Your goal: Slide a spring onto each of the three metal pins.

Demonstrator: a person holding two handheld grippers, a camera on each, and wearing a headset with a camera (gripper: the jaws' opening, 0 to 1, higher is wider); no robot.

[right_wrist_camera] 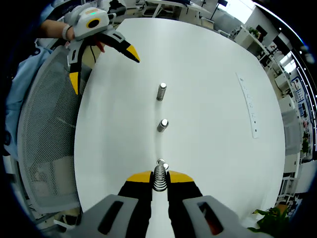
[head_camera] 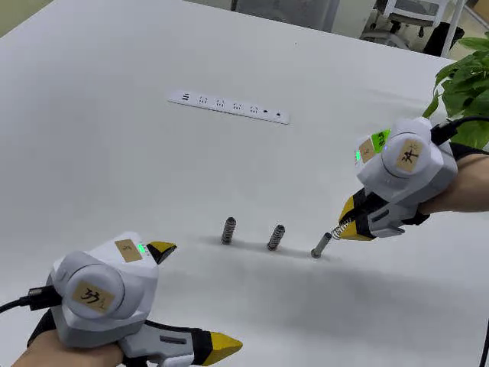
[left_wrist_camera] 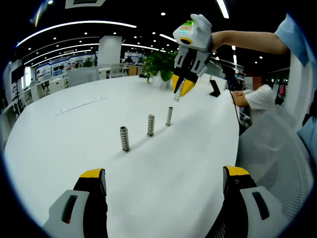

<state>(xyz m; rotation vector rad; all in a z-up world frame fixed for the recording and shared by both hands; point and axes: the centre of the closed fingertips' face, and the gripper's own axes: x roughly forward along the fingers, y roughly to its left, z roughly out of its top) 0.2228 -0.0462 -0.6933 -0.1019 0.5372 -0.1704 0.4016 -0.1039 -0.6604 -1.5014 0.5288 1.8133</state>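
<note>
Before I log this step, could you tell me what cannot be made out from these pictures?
Head view: the spring's rear end, hidden between the right gripper's fingers.
Right gripper view: the bare pin, mostly hidden behind that spring.
Head view: the power strip's markings, too small to read.
Head view: the plant, cut off by the right edge.

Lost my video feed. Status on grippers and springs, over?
Right gripper shut on spring, poised above bare third pin. Left gripper open, idle. Other two pins already loaded. Nothing in the way.

Open-plan office, mesh chair (right_wrist_camera: 44,129) (ceiling striplights (left_wrist_camera: 99,24))
</note>
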